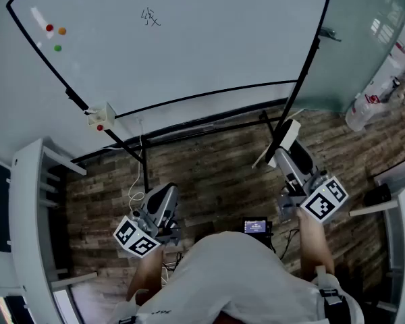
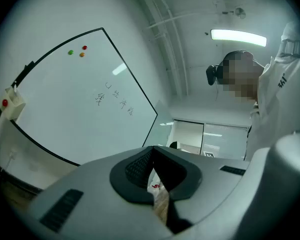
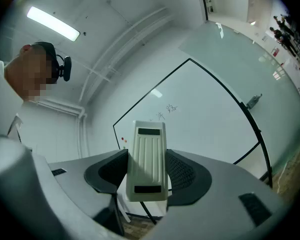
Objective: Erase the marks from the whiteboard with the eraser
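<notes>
The whiteboard (image 1: 189,46) stands ahead of me, with black handwritten marks (image 1: 150,17) near its top and more along the upper edge of the head view. My right gripper (image 1: 288,152) is shut on a white ribbed eraser (image 1: 287,137), held low, short of the board's lower right edge. In the right gripper view the eraser (image 3: 147,161) stands upright between the pads, with the marks (image 3: 168,109) far beyond it. My left gripper (image 1: 163,200) hangs low at the left, shut and holding nothing. Its view shows the board (image 2: 60,119) and the marks (image 2: 115,99).
Red, orange and green magnets (image 1: 55,35) sit on the board's left part. A small white box (image 1: 100,115) clings to the lower frame. Black stand legs (image 1: 143,160) cross the wood floor. A white shelf (image 1: 27,201) stands left, a small screen device (image 1: 255,226) lies below.
</notes>
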Available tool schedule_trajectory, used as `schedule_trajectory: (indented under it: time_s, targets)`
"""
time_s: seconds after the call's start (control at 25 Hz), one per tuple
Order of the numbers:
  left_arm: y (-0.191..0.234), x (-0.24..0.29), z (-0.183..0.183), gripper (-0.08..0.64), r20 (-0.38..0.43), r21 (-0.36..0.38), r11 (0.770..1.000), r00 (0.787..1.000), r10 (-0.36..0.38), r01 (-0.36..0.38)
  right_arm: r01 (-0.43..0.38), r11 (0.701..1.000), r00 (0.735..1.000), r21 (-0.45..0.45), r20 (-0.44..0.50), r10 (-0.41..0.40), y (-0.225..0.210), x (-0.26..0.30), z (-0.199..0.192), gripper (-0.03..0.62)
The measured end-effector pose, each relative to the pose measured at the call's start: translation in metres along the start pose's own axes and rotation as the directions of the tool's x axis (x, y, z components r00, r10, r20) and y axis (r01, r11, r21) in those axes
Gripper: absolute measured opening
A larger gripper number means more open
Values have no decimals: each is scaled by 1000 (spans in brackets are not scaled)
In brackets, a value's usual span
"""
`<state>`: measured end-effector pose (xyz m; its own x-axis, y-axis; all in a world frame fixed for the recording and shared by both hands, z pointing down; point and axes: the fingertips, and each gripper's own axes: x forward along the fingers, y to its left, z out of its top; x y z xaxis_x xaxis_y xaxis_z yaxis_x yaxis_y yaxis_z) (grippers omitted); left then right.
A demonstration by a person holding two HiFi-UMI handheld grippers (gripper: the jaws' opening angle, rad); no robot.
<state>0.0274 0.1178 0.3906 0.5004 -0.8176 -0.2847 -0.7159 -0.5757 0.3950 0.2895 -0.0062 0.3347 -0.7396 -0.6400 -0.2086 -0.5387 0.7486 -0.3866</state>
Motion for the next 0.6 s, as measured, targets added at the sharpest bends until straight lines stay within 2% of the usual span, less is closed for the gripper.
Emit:
schedule_trajectory:
  time_s: [0.6]
  targets:
    - [-12,9,-12,8,-7,7,1000,1000,14,-14,28,1000,999,-8,-19,-28,-16,-15,3,259]
